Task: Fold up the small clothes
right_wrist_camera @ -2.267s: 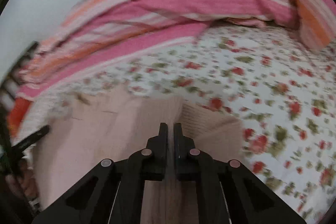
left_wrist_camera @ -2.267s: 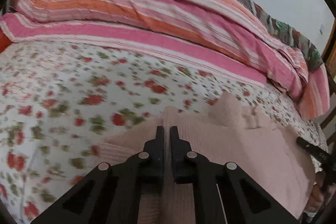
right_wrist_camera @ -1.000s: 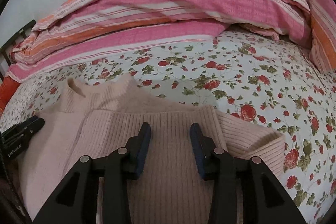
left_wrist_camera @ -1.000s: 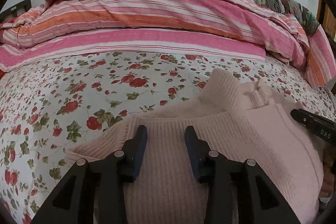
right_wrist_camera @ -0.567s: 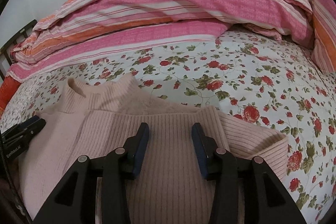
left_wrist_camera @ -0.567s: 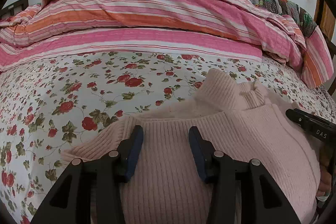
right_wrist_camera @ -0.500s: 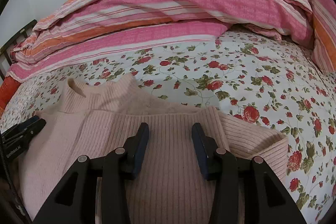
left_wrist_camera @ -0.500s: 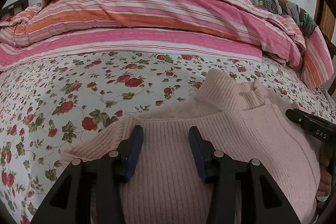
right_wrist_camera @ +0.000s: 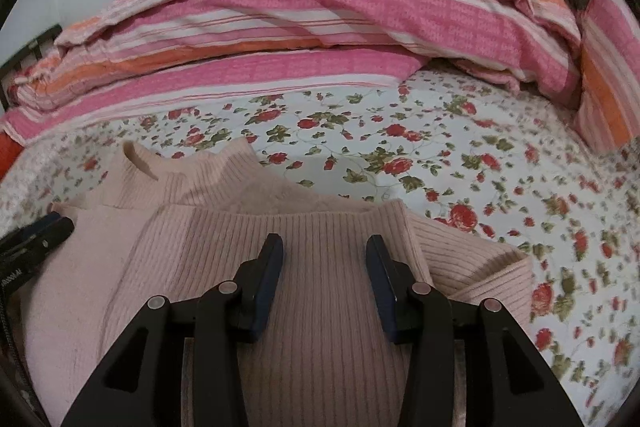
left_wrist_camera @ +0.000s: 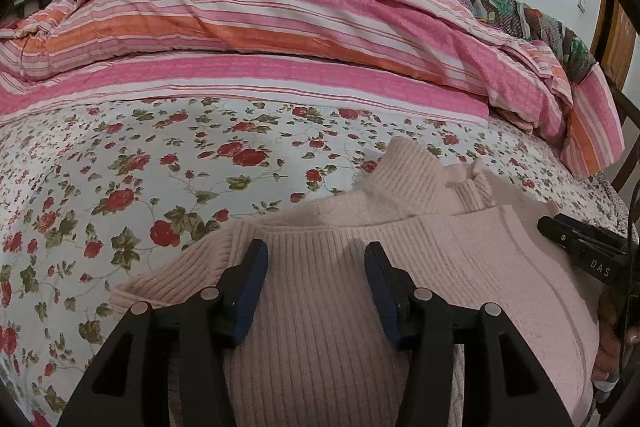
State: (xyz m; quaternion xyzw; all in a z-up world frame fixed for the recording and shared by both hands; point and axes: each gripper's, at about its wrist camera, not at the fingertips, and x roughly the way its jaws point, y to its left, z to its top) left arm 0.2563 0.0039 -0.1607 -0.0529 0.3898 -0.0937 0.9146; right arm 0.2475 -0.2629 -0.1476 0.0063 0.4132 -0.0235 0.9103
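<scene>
1. On the bed (left_wrist_camera: 120, 163), left claw (left_wrist_camera: 312, 267) spread, empty, over the pink sweater's (left_wrist_camera: 320, 347) folded hem.
2. Sweater lies flat, collar away from both claws.
3. Right claw (right_wrist_camera: 320, 259) spread, empty, equally near.

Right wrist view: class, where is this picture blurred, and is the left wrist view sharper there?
Right wrist view: the floral sheet smears towards the right rim, while the pink sweater stays crisp. Left wrist view: sheet mostly sharp, softening only at the far-left rim; the fisheye bows the striped quilt.
</scene>
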